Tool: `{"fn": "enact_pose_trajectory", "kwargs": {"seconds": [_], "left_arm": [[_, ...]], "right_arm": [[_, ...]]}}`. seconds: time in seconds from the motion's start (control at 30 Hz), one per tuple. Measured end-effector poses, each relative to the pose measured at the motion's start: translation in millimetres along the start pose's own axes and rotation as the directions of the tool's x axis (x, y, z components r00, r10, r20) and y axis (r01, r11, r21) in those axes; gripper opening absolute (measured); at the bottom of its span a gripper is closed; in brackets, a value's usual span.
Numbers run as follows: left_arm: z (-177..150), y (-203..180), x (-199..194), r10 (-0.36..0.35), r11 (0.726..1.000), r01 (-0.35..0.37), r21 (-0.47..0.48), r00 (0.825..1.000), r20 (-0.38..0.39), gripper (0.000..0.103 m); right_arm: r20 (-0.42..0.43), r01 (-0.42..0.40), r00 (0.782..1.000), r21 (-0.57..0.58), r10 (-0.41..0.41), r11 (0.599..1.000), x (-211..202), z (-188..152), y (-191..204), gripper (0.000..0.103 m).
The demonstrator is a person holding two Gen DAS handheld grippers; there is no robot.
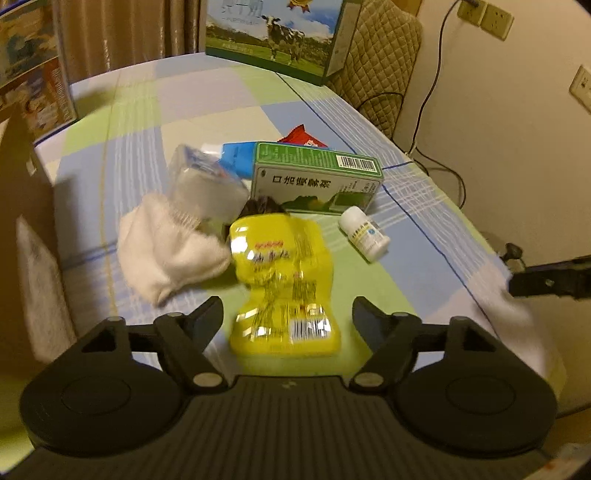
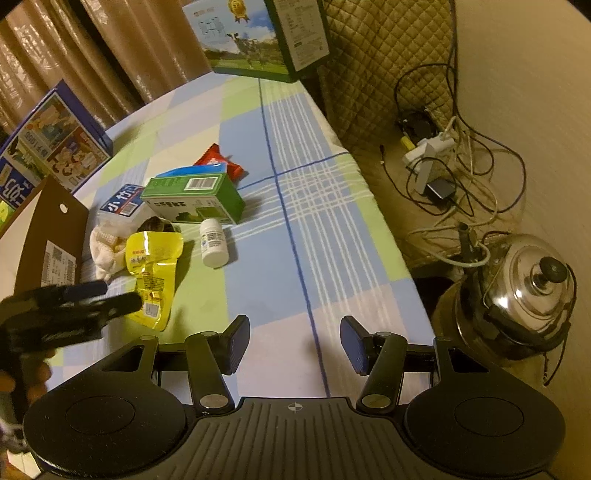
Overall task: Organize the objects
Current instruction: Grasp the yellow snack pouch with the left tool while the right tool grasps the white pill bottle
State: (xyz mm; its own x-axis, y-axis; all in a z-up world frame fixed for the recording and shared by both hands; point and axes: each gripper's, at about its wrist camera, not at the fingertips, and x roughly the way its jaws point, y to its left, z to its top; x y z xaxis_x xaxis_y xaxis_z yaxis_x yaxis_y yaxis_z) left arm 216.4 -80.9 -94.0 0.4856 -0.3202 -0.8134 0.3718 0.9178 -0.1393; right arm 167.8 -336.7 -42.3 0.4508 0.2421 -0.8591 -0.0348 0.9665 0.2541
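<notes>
A crinkled yellow snack packet (image 1: 280, 280) lies on the checked cloth, straight between the fingers of my left gripper (image 1: 288, 314), which is open and straddles its near end. Beside it are a white sock (image 1: 166, 243), a tissue pack (image 1: 207, 181), a green box (image 1: 317, 177), a white pill bottle (image 1: 365, 232), and blue (image 1: 236, 155) and red (image 1: 303, 138) packets. In the right wrist view my right gripper (image 2: 295, 332) hangs open over bare cloth, right of the yellow packet (image 2: 155, 258) and near the bottle (image 2: 212, 243). The left gripper (image 2: 120, 294) shows there above the packet.
A brown cardboard box (image 2: 48, 229) stands at the left, by a blue printed box (image 2: 48, 147). A cow-print milk carton (image 1: 273, 33) stands at the far end. Off the table's right edge sit a steel kettle (image 2: 528, 291) and tangled cables (image 2: 443, 147).
</notes>
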Motion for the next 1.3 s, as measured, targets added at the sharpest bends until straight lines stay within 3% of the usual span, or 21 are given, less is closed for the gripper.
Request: {"fn": "enact_pose_trajectory", "kwargs": {"seconds": [0.2, 0.27, 0.37, 0.63, 0.93, 1.1, 1.3], "left_arm": [[9, -12, 35, 0.076, 0.997, -0.076, 0.008, 0.997, -0.017, 0.082], [10, -15, 42, 0.102, 0.995, -0.102, 0.007, 0.995, -0.015, 0.081], [10, -20, 48, 0.128, 0.992, -0.128, 0.016, 0.992, -0.018, 0.07], [6, -23, 45, 0.136, 0.991, -0.135, 0.023, 0.991, -0.019, 0.065], [-6, -20, 11, 0.13, 0.991, -0.13, -0.004, 0.991, -0.006, 0.064], [-3, -11, -20, 0.159, 0.986, -0.157, -0.057, 0.987, 0.03, 0.064], [6, 4, -46, 0.219, 0.97, -0.208, -0.129, 0.972, 0.079, 0.064]], "right_arm": [[-0.001, 0.007, 1.0, 0.014, -0.007, 1.0, -2, -2, -6, 0.052], [-0.004, 0.011, 1.0, 0.023, -0.011, 1.0, -2, -2, -9, 0.052], [-0.01, 0.017, 1.0, 0.029, -0.017, 0.999, 0, -2, -13, 0.052], [-0.019, 0.009, 1.0, 0.022, -0.008, 1.0, 5, 1, -14, 0.052], [-0.026, -0.057, 0.998, -0.044, 0.056, 0.997, 22, 12, 5, 0.052], [-0.013, -0.122, 0.993, -0.118, 0.121, 0.985, 35, 21, 29, 0.052], [0.015, -0.134, 0.99, -0.228, 0.141, 0.964, 57, 34, 54, 0.052]]}}
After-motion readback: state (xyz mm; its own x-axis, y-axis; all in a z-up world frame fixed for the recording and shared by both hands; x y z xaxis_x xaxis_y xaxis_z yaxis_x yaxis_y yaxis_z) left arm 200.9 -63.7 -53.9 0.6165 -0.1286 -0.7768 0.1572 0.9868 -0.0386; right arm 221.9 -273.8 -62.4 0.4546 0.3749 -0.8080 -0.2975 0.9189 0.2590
